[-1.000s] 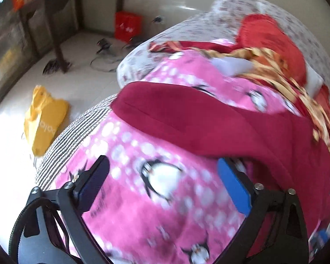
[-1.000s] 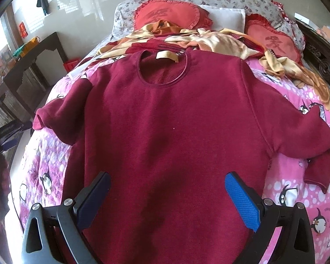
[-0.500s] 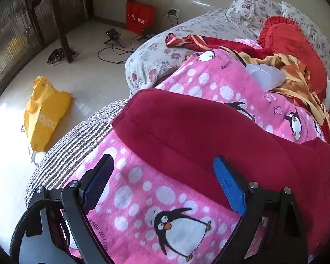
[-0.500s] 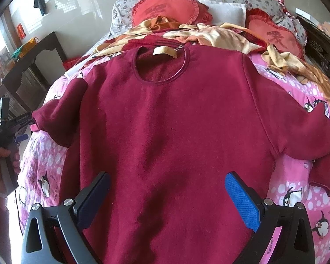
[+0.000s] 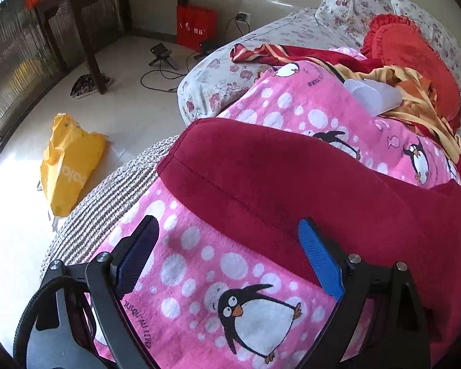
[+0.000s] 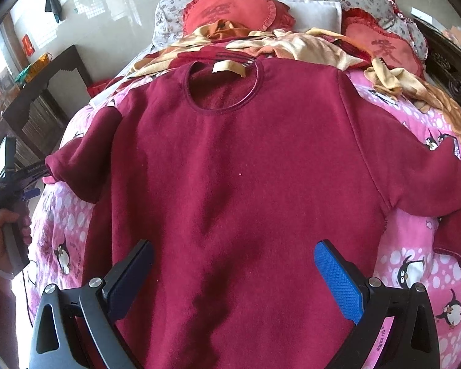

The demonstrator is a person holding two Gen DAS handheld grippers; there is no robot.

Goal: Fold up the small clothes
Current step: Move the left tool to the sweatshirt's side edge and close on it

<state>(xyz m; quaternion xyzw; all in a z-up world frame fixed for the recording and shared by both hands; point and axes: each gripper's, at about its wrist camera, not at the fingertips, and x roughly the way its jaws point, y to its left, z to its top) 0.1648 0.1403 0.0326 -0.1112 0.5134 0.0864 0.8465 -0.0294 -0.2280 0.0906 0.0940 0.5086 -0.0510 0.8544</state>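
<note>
You are holding both tools over a bed on which a dark red sweater (image 6: 246, 184) is lying flat, front up, neck opening toward the pillows. It is resting on a pink penguin-print blanket (image 6: 415, 264), both sleeves spread outward.

Right gripper (image 6: 233, 279): you are hovering it above the lower middle of the sweater body, jaws standing wide apart with nothing between them; the blue pad (image 6: 338, 279) is showing on the right-hand finger.

Left gripper (image 5: 230, 258): you are keeping its jaws wide apart as well, gripping nothing, and aiming it at the sweater's left sleeve (image 5: 261, 178), whose cuff end is lying near the bed's edge. The blanket is showing between the fingers, the blue-padded finger sitting over the sleeve's lower edge; whether it is touching cannot be told. In the right wrist view, your left hand (image 6: 3, 240) is appearing at the frame's left edge.

Background: two red cushions (image 6: 230, 12) and crumpled yellow cloth (image 6: 307, 46) are lying beyond the collar; a yellow bag (image 5: 67, 166) and a red bag (image 5: 196, 27) are resting on the floor.
</note>
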